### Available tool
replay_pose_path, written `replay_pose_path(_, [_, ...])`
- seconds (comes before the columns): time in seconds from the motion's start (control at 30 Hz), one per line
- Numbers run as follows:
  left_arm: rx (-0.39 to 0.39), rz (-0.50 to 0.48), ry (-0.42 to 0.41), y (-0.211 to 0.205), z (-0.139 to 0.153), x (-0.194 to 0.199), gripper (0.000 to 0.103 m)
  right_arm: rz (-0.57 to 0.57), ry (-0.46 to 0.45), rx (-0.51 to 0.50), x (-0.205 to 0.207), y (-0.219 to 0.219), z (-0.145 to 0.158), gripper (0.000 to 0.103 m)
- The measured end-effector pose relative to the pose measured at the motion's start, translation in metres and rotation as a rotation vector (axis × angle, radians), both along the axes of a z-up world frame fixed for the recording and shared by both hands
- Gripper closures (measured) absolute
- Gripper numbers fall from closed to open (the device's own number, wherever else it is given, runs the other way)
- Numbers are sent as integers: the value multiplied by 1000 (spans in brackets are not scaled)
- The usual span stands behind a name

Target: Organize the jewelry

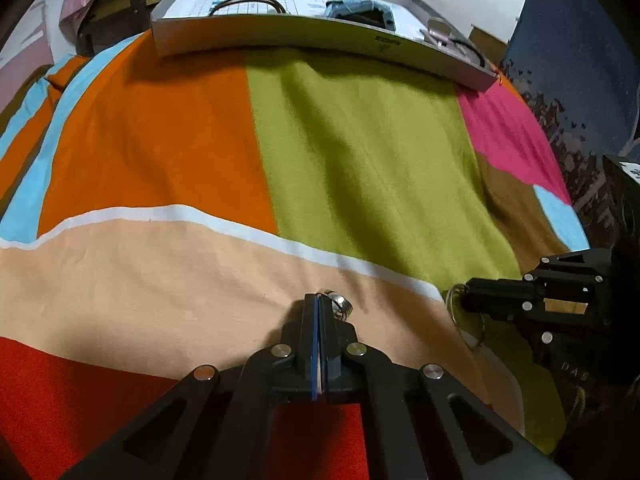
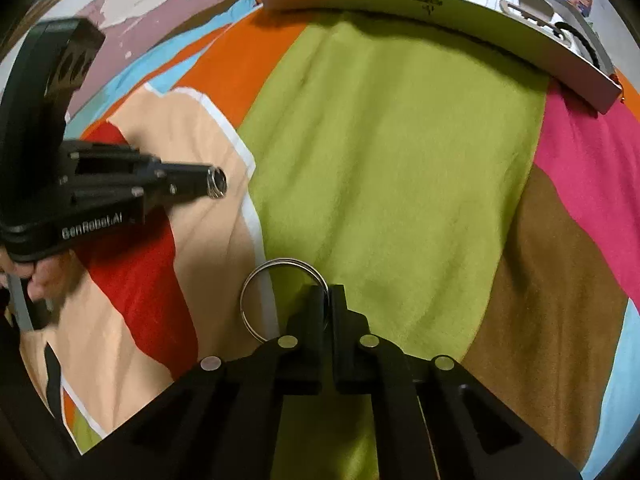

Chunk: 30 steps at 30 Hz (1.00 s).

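Left gripper [image 1: 319, 300] clamped on a small silver ring [image 1: 340, 305] — fingers pressed together, ring jutting from the tips above the peach patch of the striped bedspread [image 1: 360, 140]. Right gripper [image 2: 328, 294] clamped on the rim of a large thin metal hoop [image 2: 280, 296], held over the green band. Beyond, at the far edge of the bedspread — a shallow grey tray [image 1: 280, 34] holding a dark bangle [image 1: 248, 2] and a light-blue box [image 1: 352, 4].
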<state>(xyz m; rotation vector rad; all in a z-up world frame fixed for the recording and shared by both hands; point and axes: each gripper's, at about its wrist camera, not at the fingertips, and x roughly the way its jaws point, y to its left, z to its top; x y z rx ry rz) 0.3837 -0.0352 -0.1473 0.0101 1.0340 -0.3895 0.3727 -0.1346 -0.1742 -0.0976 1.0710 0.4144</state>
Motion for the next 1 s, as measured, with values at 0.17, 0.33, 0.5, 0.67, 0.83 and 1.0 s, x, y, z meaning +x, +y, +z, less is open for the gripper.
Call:
replay_pose_path(0.17, [-35,21,-39,6,7,-6,102,-35,-62,57,2,-15,15,100])
replay_pose_path(0.33, [-48,30,-64,10,17,-11,102,-74,-131,93,6,-28,29,100])
replay_pose_path(0.5, [-87,16,-15,13,16,-8,102,-97,-155,112,7,-37,34,100])
replay_pose_path(0.67, [-89,21,-31,11,16,-8,100,-90,-154,114,8,-34,33,100])
replay_pose_path(0.83, [-76,-4,-28,6,10,-7,82,-92,-153,113,7,-35,32,100])
replay_pose_path(1.0, [-57,-13,-34,1,6,-6,81,-110,-144,116,7,-39,30,100])
